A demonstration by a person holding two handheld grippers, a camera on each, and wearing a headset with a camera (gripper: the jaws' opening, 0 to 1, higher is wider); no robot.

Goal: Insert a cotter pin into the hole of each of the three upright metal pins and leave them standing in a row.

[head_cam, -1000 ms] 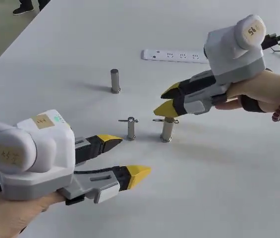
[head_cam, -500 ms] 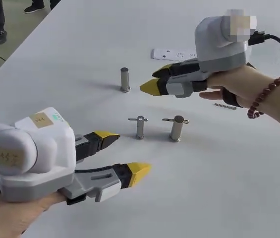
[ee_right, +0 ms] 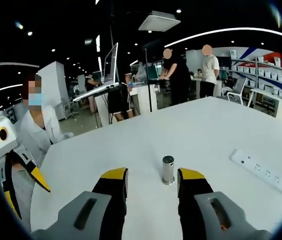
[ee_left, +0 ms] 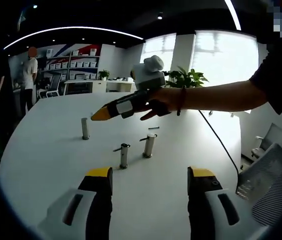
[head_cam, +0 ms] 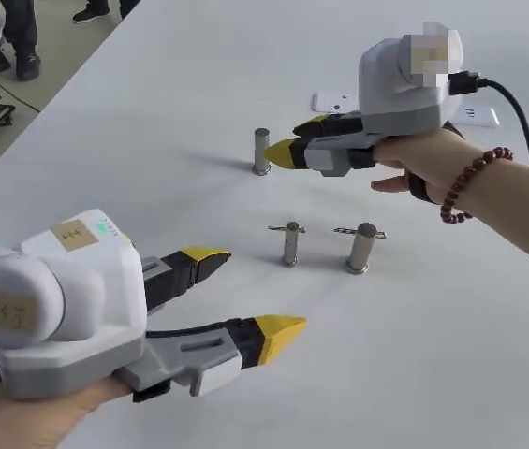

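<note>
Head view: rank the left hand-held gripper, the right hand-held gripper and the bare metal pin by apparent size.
Largest: left hand-held gripper, though it is nearest the camera, which inflates it.
Next: right hand-held gripper, farther off.
Smallest: bare metal pin, clearly smaller than both.

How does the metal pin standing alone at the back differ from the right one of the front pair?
The back pin has nothing through it; the front right pin has a cotter pin crossing near its top. The back pin stands alone, just ahead of the right gripper's open jaws; the front right pin stands beside another pin, away from that gripper. Both stand upright on the white table.
</note>
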